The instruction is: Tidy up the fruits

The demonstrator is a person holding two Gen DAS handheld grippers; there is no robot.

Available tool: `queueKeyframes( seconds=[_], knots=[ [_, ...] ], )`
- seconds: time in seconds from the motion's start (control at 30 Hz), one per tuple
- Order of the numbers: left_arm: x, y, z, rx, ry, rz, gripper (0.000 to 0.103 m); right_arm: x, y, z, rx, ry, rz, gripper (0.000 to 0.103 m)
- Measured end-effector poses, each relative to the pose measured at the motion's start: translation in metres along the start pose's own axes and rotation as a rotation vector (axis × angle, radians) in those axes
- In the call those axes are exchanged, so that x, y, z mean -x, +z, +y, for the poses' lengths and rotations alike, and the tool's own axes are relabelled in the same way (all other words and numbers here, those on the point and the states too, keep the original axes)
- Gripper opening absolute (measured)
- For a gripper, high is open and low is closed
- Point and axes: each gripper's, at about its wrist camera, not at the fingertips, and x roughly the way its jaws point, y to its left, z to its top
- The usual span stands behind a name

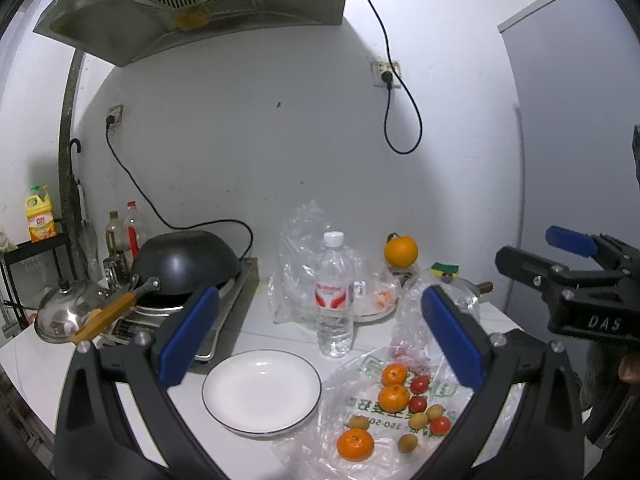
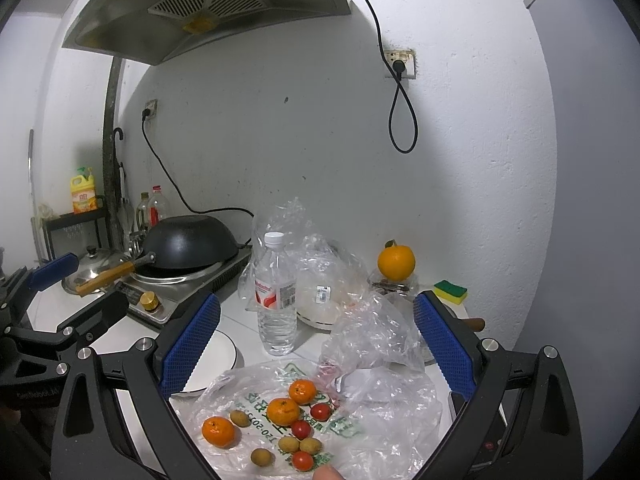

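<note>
I see the white counter (image 1: pixel 280 328) carrying a wok (image 1: pixel 188 264) at 9 o'clock. My left gripper (image 1: pixel 320 336) and right gripper (image 2: pixel 316 344) both hang above it, jaws spread wide, holding nothing. An empty white plate (image 1: pixel 262 390) sits at 6 o'clock in the left view. Just right of it, a flattened plastic bag (image 2: pixel 384 412) bears the fruits: three tangerines (image 2: pixel 283 411), small red tomatoes (image 2: pixel 301 429), brown longans (image 2: pixel 240 418).
</note>
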Motion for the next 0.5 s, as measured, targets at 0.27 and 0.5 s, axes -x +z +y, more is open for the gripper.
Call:
queueKeyframes(
  seconds=[0.27,0.5],
  knots=[
    [-0.006,-0.007,-0.006,-0.03,-0.008,0.023,0.102,-0.003,-0.007,-0.005,0.007,0.001,0.019,0.099],
    [-0.019,-0.033,-0.02,-0.095,-0.041,0.11,0.102,-0.01,-0.033,-0.021,0.012,-0.01,0.096,0.099]
  ],
)
